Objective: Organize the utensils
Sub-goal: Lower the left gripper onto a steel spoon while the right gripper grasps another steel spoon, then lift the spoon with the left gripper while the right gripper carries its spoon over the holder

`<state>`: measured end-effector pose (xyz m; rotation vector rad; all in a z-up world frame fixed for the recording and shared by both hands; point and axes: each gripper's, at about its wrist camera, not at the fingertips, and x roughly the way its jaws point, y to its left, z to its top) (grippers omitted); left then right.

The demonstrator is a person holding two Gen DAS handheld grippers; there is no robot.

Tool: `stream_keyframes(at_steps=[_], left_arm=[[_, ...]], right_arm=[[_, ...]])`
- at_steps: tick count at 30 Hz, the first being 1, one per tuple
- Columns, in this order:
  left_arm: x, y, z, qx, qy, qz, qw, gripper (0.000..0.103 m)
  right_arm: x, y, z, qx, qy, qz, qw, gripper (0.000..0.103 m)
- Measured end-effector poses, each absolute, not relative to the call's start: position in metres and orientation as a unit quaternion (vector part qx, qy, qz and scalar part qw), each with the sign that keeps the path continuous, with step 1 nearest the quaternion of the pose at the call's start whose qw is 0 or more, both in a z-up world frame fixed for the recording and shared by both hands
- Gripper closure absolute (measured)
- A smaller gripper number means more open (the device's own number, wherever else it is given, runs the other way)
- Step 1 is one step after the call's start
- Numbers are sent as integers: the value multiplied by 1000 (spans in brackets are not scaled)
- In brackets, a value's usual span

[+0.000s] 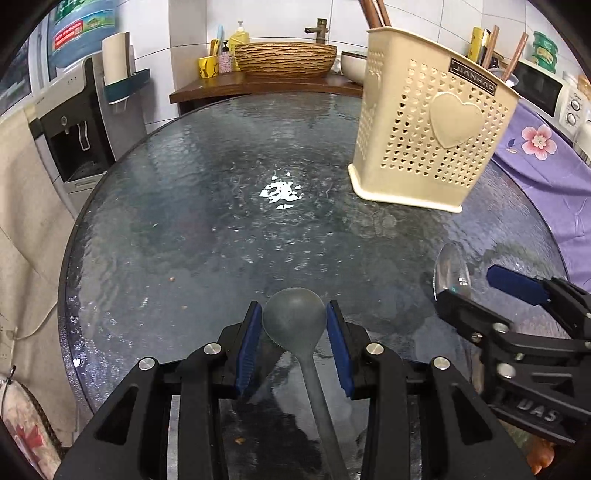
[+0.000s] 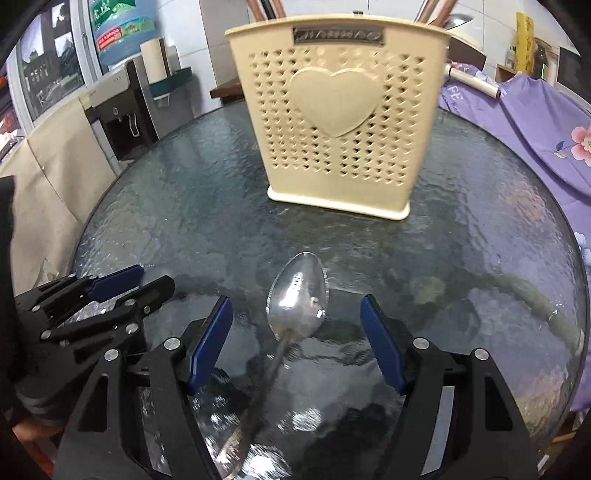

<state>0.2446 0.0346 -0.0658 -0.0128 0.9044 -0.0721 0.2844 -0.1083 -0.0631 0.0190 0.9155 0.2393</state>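
A grey plastic spoon [image 1: 314, 373] lies on the round glass table [image 1: 207, 229], bowl pointing away, handle running back under the left wrist camera. My left gripper [image 1: 293, 313] is shut on its bowl, a blue pad touching each side. In the right wrist view a shiny metal spoon [image 2: 300, 284] lies on the table [image 2: 177, 206] between the wide-apart fingers of my open right gripper [image 2: 295, 308]; neither pad touches it. Beyond stands the cream perforated utensil holder [image 2: 332, 122] with a heart on its front, also seen at the right [image 1: 424, 122]. Each gripper shows in the other's view [image 1: 469, 285] [image 2: 155, 278].
Brown chopstick ends stick up out of the holder [image 2: 439, 11]. A purple flowered cloth [image 1: 546, 173] hangs past the table's right edge. A water dispenser [image 1: 74, 122] stands at the left, and a wooden shelf with a woven basin [image 1: 286, 59] sits behind the table.
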Motion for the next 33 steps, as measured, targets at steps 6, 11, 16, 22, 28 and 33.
stream_keyframes(at_steps=[6,11,16,22,28,33], left_arm=[[247,43,-66,-7,436,-32,900,68],[246,40,-67,-2,434,-28,901,68],[245,36,-67,0,434,-28,900,68],[248,31,-67,2,436,-35,899,68],[246,23,-51,-8,417,-49,908,68],[238,14,-20,-11,378,-67,923,68]], right_arm=[[293,-94,-73,-6,449,101,888,34],[301,-94,-75,-15,442,89,892,46],[307,-95,-74,-28,436,88,895,65],[301,-117,-70,8,432,114,895,65],[288,-139,-42,29,393,123,911,65],[274,-152,-5,38,361,136,922,65]])
